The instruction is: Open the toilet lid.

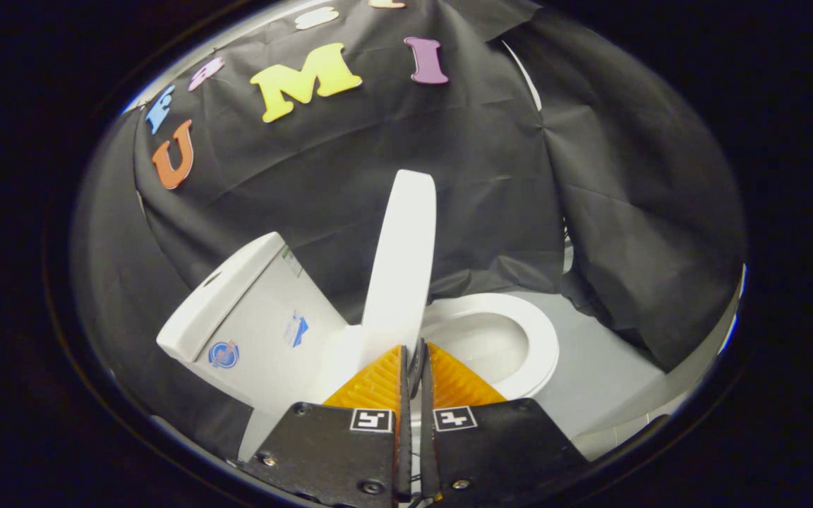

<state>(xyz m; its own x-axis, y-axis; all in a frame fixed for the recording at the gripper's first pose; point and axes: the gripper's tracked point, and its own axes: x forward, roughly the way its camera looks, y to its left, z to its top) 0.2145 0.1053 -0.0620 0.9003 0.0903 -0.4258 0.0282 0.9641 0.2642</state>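
**Lid upright, pinched at its lower edge**

The white plastic toilet lid (401, 268) stands nearly upright, seen edge-on, its long axis rising straight up and away from the gripper (413, 363). Its lower edge sits between the 2 fingers, which are drawn close together with just a thin gap; they seem to pinch the lid's edge, though whether both pads truly press on it is not clear.

The white ceramic cistern (251, 317) lies just beyond the lid to one side, and the white oval seat ring (530, 335) around the open bowl lies on the other.

Judging by this, the lid is almost fully raised; what remains is easing it toward the cistern and letting go.
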